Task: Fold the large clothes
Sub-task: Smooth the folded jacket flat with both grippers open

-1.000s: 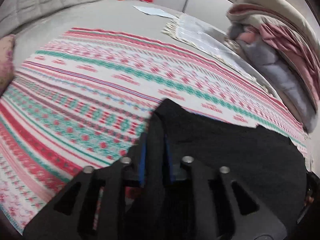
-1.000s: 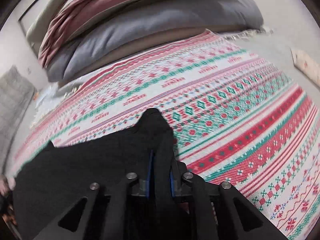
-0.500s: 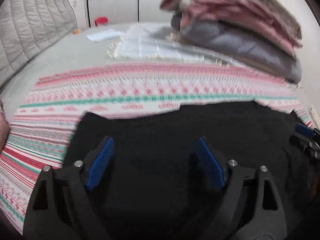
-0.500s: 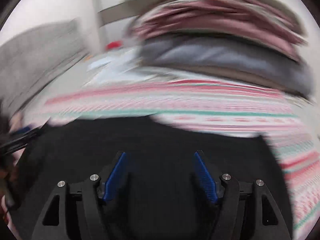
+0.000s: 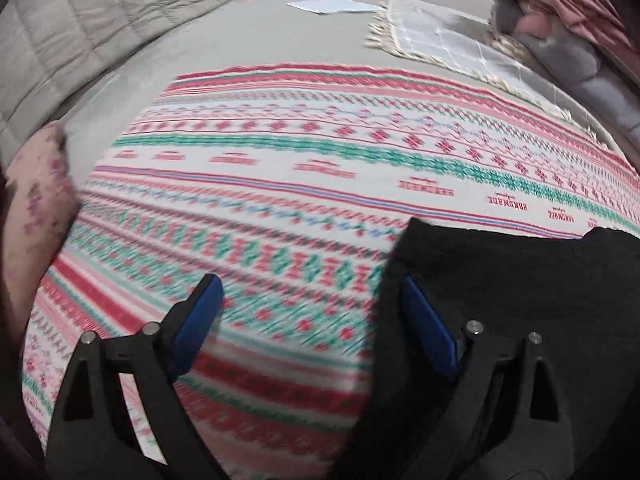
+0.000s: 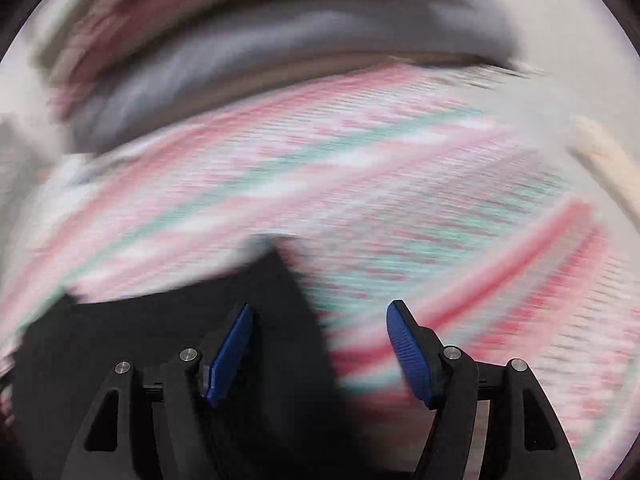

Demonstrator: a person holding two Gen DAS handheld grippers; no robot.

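A black garment (image 5: 512, 320) lies flat on a red, green and white patterned blanket (image 5: 304, 168). In the left wrist view it fills the lower right; my left gripper (image 5: 310, 304) is open and empty above the garment's left edge, its right finger over the black cloth. In the right wrist view, which is blurred by motion, the garment (image 6: 172, 332) lies at lower left. My right gripper (image 6: 320, 332) is open and empty above the garment's right edge, its left finger over the cloth.
A pile of folded quilts (image 5: 568, 28) stands at the far right and shows blurred in the right wrist view (image 6: 280, 52). A fringed white cloth (image 5: 444, 40) and a paper sheet (image 5: 332, 5) lie beyond the blanket. A pink floral cushion (image 5: 38, 216) is at left.
Both grippers were shut on the garment's corners a second ago. They have let go, opened, and swung outward to the garment's side edges. The garment now lies flat.
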